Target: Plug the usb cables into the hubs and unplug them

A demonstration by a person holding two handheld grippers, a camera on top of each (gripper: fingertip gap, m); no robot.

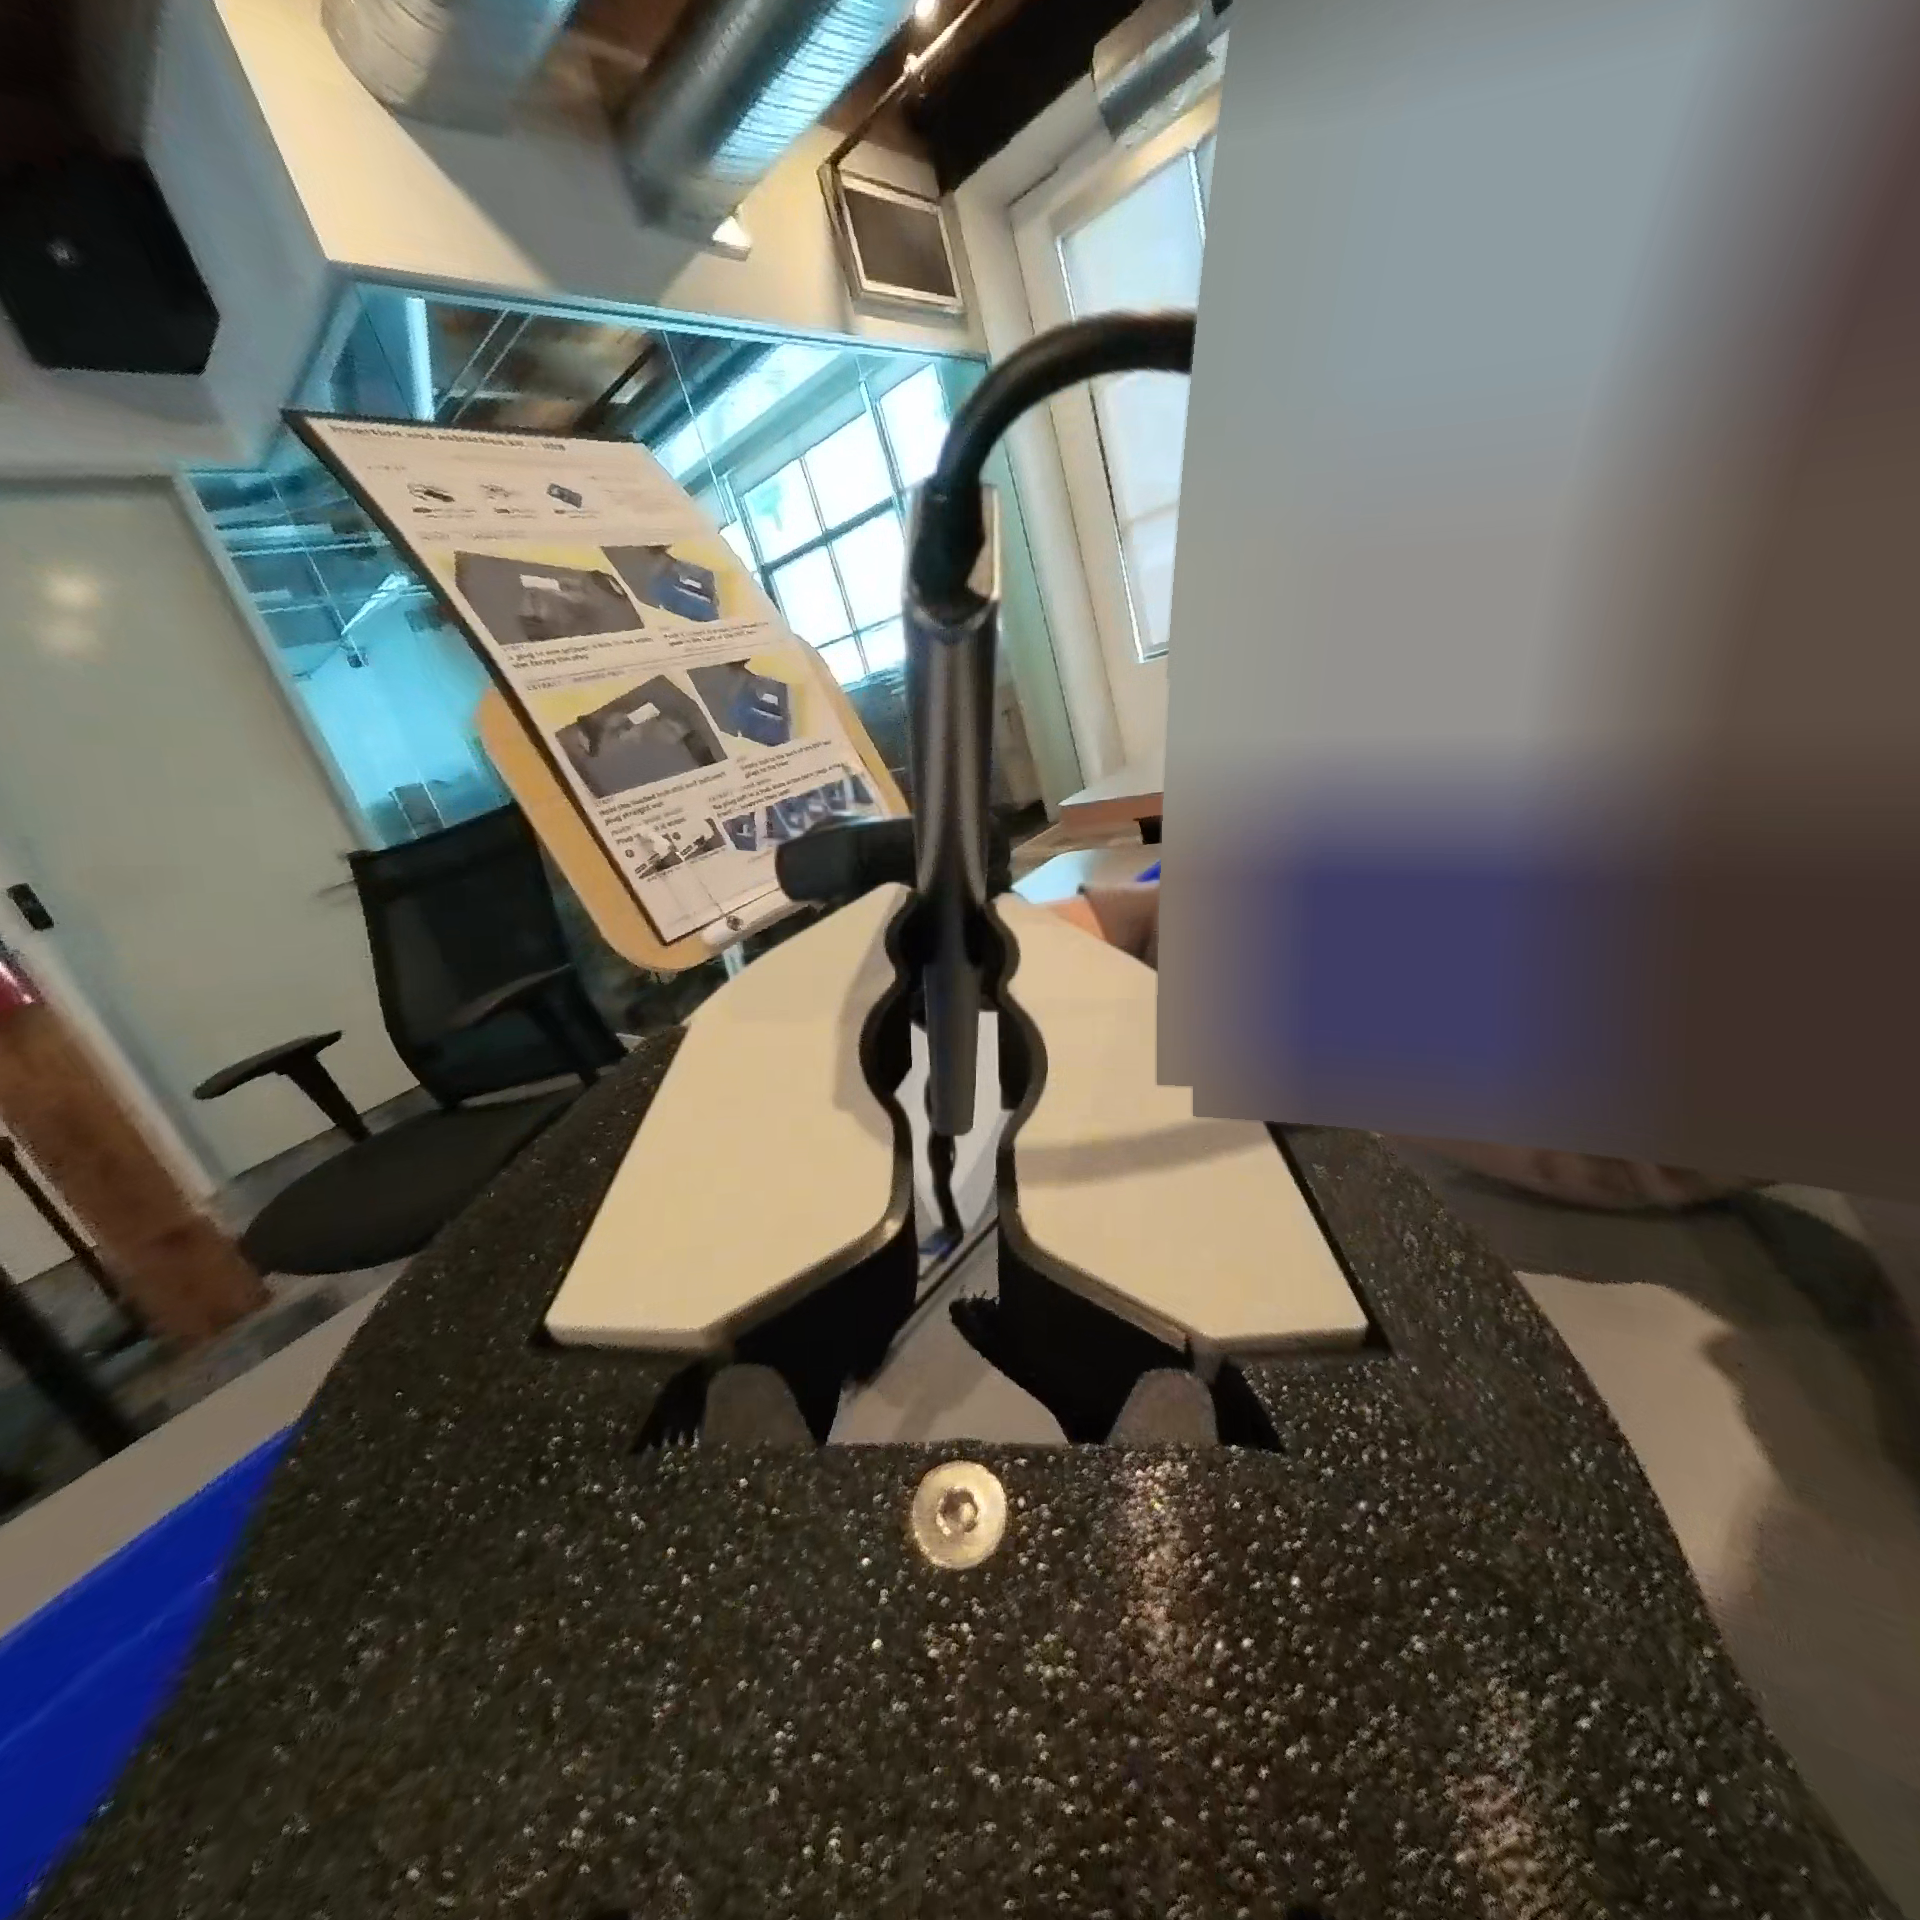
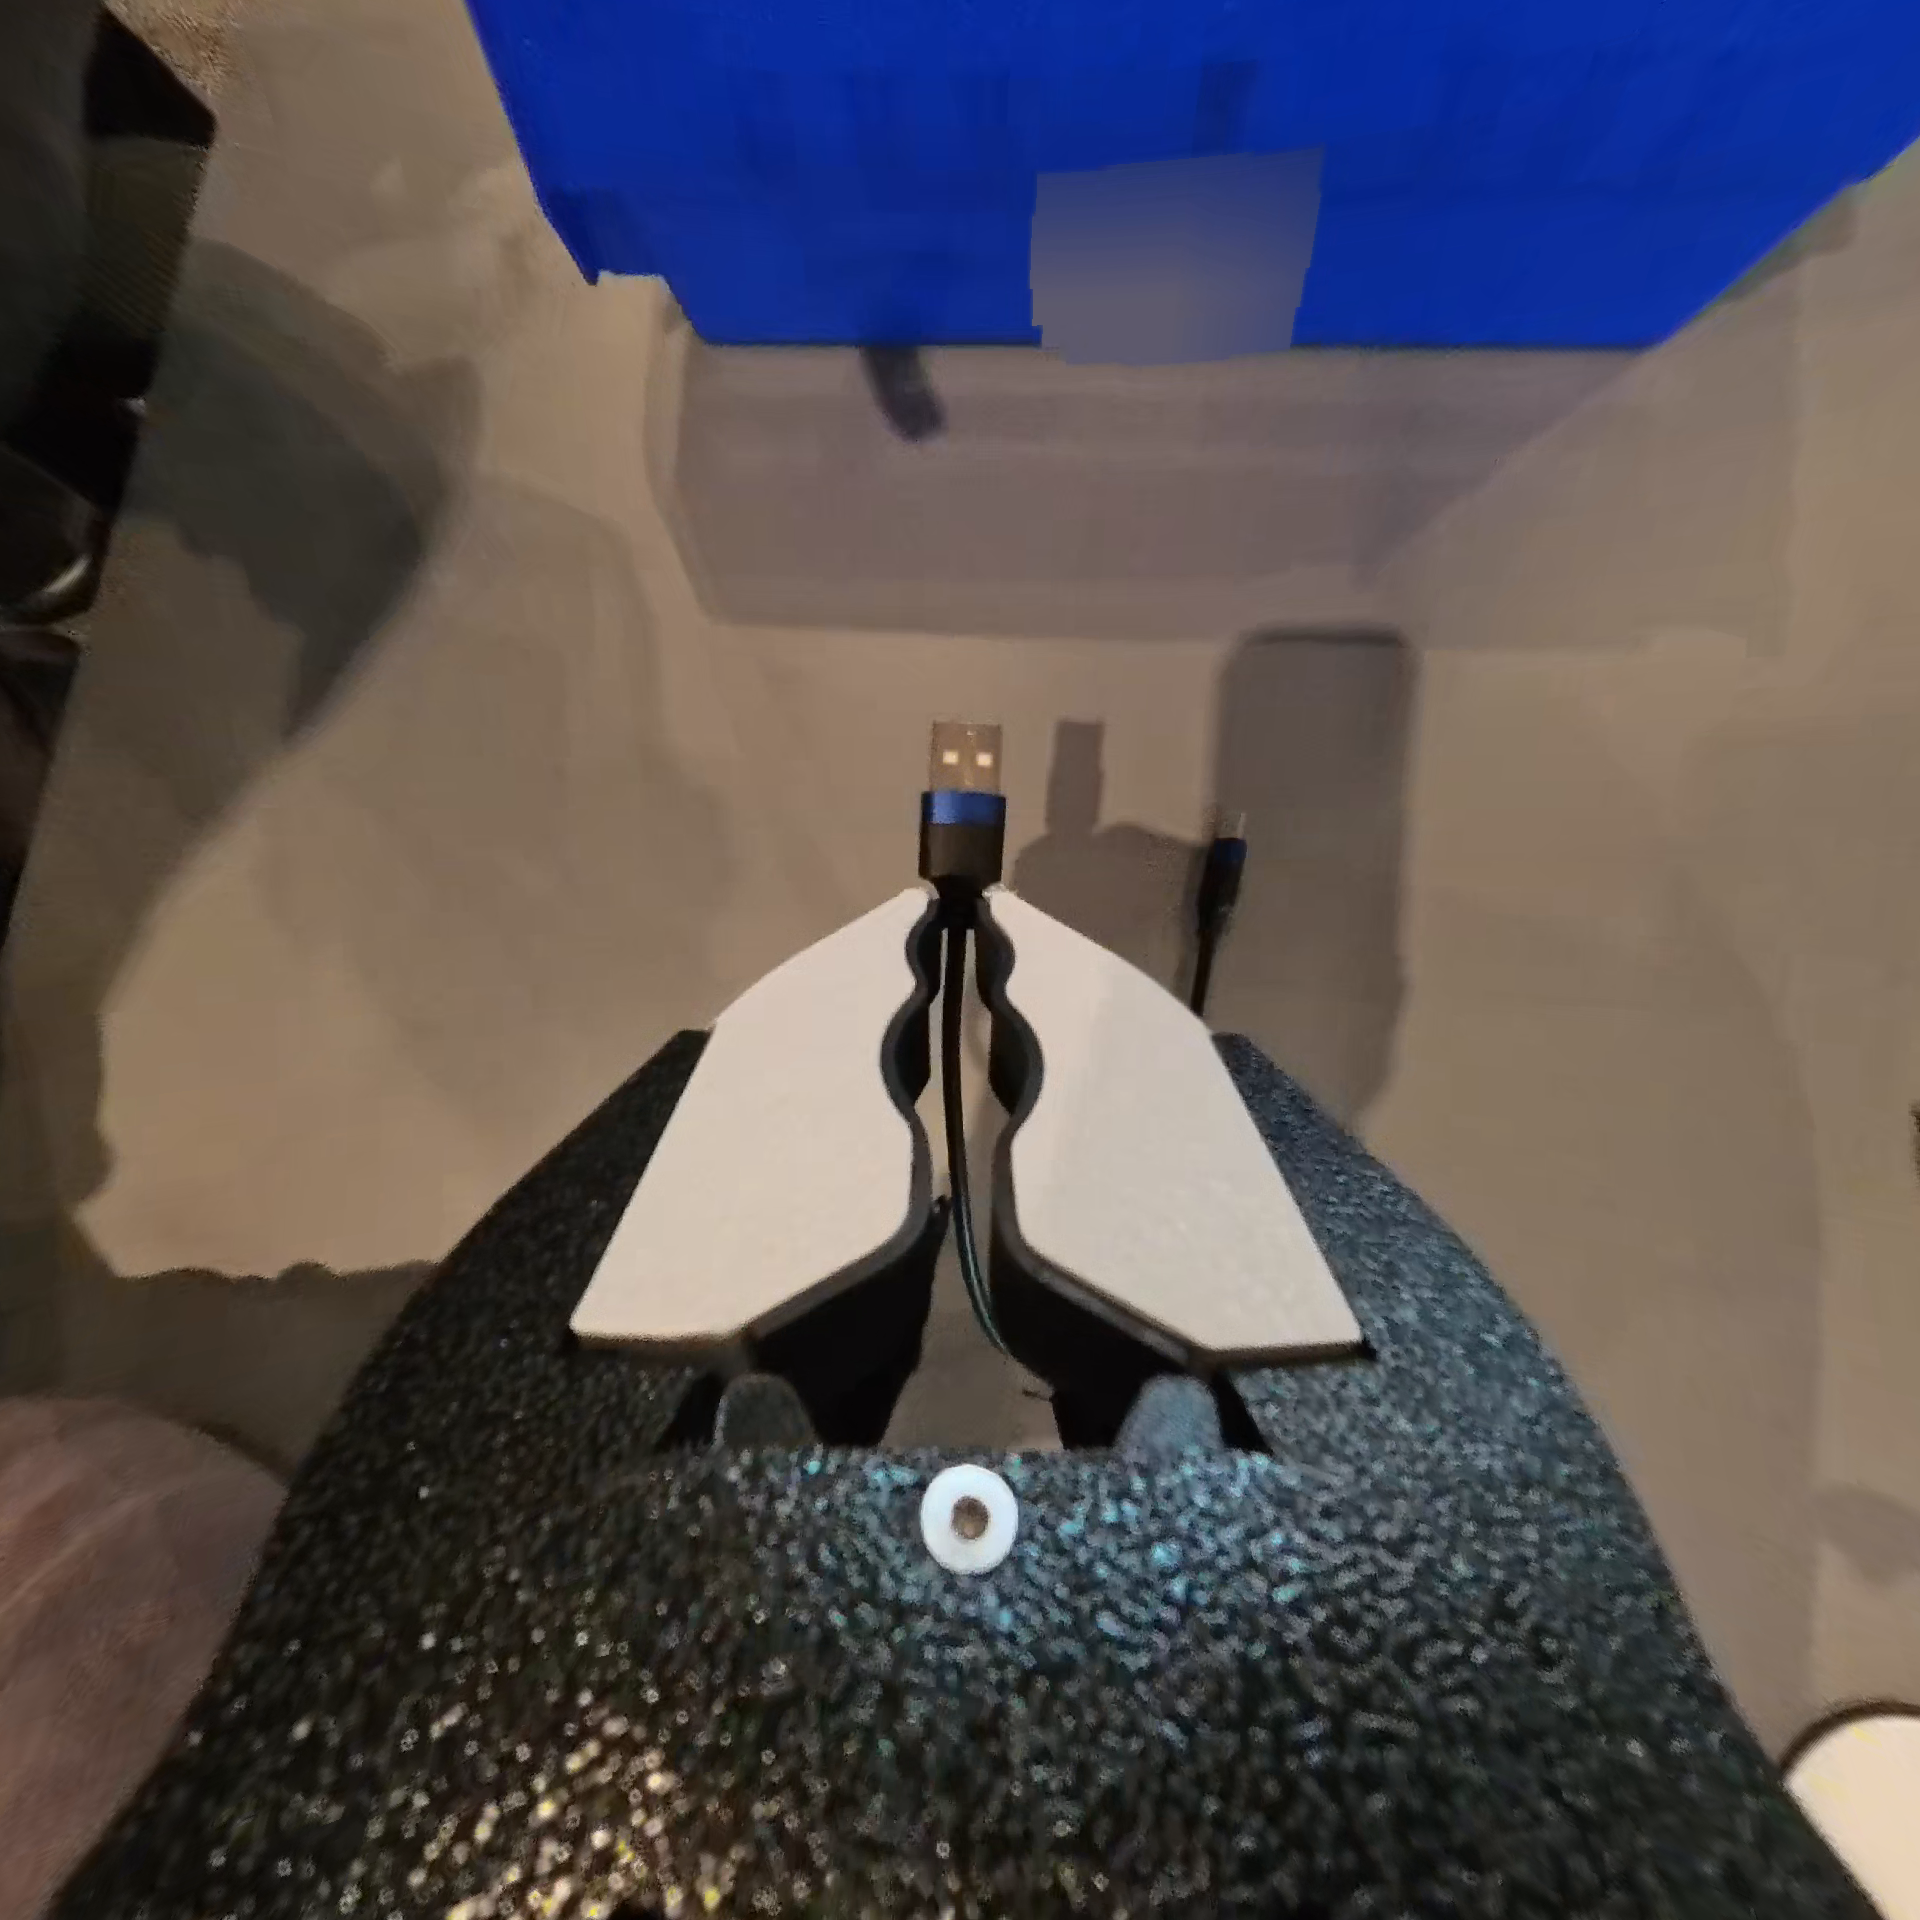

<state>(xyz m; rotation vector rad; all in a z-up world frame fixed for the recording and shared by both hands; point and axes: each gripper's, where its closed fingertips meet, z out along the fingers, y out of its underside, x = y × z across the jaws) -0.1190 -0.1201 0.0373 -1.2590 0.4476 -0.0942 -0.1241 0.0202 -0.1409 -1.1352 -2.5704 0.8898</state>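
Between the white fingers of the right gripper [image 2: 961, 904] a USB cable [image 2: 954, 1122] is pinched just behind its plug [image 2: 963, 805], whose metal tip juts forward toward the blue bin [image 2: 1143, 135] beyond. The left gripper [image 1: 951, 925] is clamped on a slim grey hub [image 1: 951, 790], edge-on and upright, its black lead [image 1: 1039, 384] arching away. The cable looks light and limp, so holding the stiff plug housing should steer better than holding cord; the smooth hub may slip.
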